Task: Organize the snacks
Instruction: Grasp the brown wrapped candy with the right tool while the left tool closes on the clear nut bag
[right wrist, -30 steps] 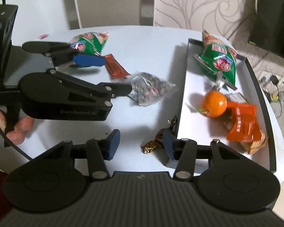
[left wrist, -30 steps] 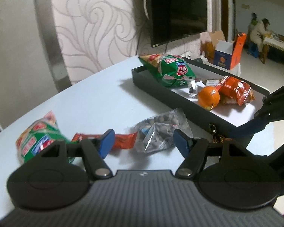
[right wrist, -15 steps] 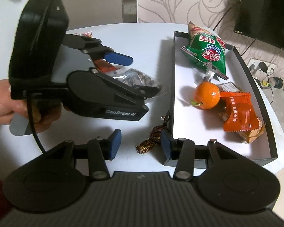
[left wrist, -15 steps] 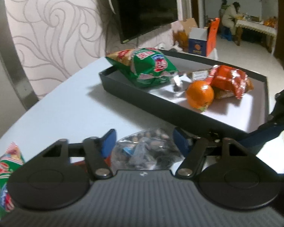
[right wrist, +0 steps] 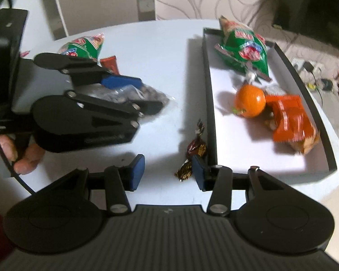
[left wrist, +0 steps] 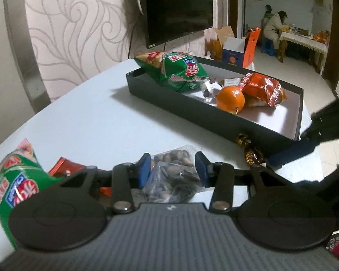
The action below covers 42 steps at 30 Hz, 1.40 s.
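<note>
spanning a white table (left wrist: 97, 117), left fingers (left wrist: 144, 169) around nut bag (left wrist: 174, 171), right fingers (right wrist: 136, 171) apart, wallpapered wall (left wrist: 79, 22)

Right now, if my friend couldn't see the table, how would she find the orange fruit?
Look for the long black tray with a white floor on the white table. Near its middle sits the orange, between a green snack bag towards one end and an orange wrapped snack pack that it touches. It is the only round, smooth, unwrapped thing there; everything else is crinkly packaging.
</note>
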Each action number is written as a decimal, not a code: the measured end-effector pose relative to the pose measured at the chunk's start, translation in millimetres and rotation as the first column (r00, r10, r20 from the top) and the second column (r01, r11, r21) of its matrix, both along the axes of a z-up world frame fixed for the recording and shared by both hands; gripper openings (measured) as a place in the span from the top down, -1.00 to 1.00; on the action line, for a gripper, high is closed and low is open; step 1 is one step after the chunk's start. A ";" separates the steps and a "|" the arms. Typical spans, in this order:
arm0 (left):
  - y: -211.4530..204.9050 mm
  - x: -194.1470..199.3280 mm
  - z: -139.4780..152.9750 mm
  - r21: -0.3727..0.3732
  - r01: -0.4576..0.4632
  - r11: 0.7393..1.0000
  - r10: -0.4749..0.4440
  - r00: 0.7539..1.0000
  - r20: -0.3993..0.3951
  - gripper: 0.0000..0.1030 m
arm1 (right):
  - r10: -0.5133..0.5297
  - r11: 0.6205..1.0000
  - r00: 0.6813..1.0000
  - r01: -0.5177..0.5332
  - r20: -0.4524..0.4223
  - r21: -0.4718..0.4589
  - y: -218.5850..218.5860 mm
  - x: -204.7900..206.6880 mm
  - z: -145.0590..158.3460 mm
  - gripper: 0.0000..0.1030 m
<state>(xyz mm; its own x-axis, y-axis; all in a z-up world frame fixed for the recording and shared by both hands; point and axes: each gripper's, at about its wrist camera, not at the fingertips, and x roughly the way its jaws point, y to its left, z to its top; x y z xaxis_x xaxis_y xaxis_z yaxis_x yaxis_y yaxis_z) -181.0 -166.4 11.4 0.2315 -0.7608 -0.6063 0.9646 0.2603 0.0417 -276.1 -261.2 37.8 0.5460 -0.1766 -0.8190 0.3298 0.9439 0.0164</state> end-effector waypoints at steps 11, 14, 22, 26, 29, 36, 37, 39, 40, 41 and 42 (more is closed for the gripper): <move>6.5 6.3 0.2 0.016 0.015 1.000 -0.015 1.000 0.011 -0.06 | -0.150 0.988 0.988 0.151 0.037 -0.025 -17.0 -2.7 -18.0 -0.02; 9.0 8.0 -0.1 0.013 0.002 1.000 -0.002 1.000 0.005 -0.23 | -0.128 0.991 0.990 0.130 0.054 -0.034 -16.9 3.0 -20.1 -0.01; 16.0 4.8 1.5 0.012 -0.024 1.000 0.024 0.999 -0.024 -0.27 | -0.047 0.998 0.998 0.049 0.046 -0.043 -11.1 6.5 -19.0 0.36; 26.0 -2.2 3.3 0.015 -0.027 1.000 0.027 1.000 -0.011 -0.26 | -0.030 0.999 0.999 0.031 0.037 -0.033 -12.1 4.8 -18.1 0.43; 28.5 -16.0 4.2 0.021 0.011 1.000 -0.013 0.998 0.062 -0.26 | -0.025 0.999 0.999 0.026 0.037 -0.021 -11.8 -4.3 -16.5 0.46; 12.3 -18.5 2.2 0.041 -0.005 0.999 0.003 0.998 0.059 -0.50 | -0.007 1.000 1.000 0.008 0.029 -0.023 -16.4 -14.1 -15.2 0.45; 9.5 -15.2 1.6 0.046 -0.018 0.999 0.016 0.999 0.036 -0.51 | -0.003 1.000 0.999 0.005 0.039 -0.029 -17.3 -13.9 -13.8 0.45; 8.7 -10.2 -0.4 0.045 -0.044 0.998 0.044 0.999 -0.003 -0.62 | 0.014 0.999 0.999 -0.013 0.032 -0.030 -18.2 -11.1 -13.2 0.43; 8.9 -7.9 -1.7 0.043 -0.057 0.997 0.058 0.998 -0.016 -0.65 | 0.024 0.999 0.999 -0.022 0.034 -0.040 -18.5 -9.2 -13.2 0.43; 9.1 -5.7 -2.3 0.041 -0.067 0.997 0.068 0.997 -0.032 -0.65 | 0.038 0.998 0.999 -0.036 0.033 -0.044 -19.4 -5.9 -14.0 0.43; 9.7 -4.0 -2.3 0.039 -0.074 0.996 0.076 0.996 -0.051 -0.64 | 0.044 0.998 0.999 -0.042 0.032 -0.050 -20.6 -3.4 -15.6 0.43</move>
